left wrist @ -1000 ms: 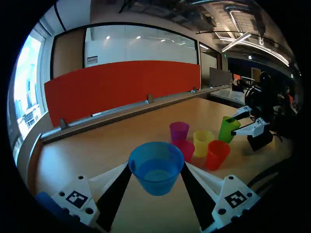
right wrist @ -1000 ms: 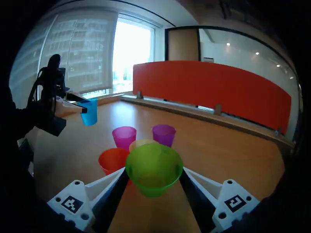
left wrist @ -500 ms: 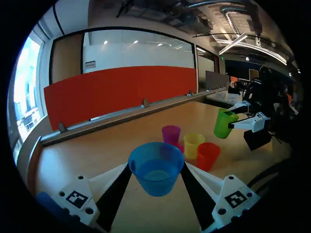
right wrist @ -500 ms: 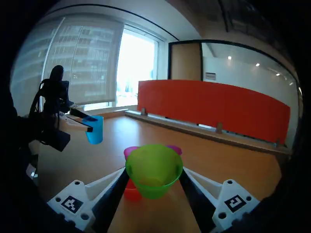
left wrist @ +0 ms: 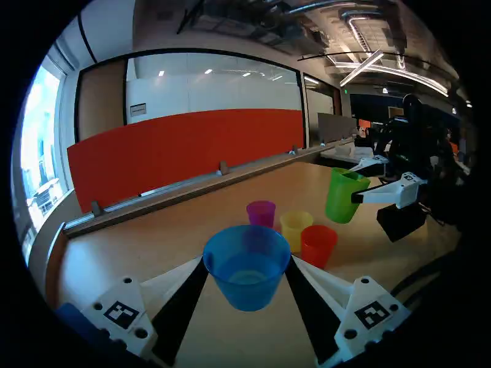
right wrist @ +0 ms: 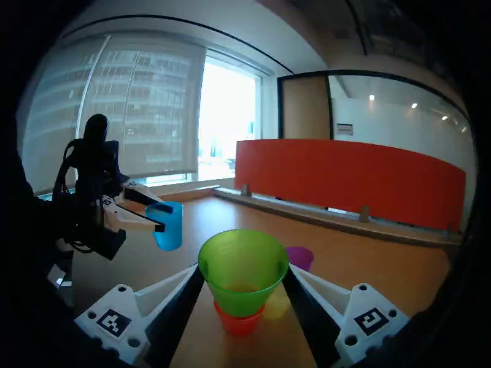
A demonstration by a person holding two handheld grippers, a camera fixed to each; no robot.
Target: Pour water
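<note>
While fingers point(left wrist: 178, 300) clamp the blue cup point(left wrist: 247, 273) and green cup point(right wrist: 243, 276), an orange partition point(left wrist: 184, 147) backs the wooden table point(left wrist: 153, 239).

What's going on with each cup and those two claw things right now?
Blue cup: upright, gripped by the left claw, a little water inside, it seems.
Green cup: upright, held above the table by the right claw; contents unclear.
Purple cup: upright on the table.
Yellow cup: upright on the table.
Orange cup: upright on the table.
Left claw: shut on the blue cup.
Right claw: shut on the green cup.
</note>
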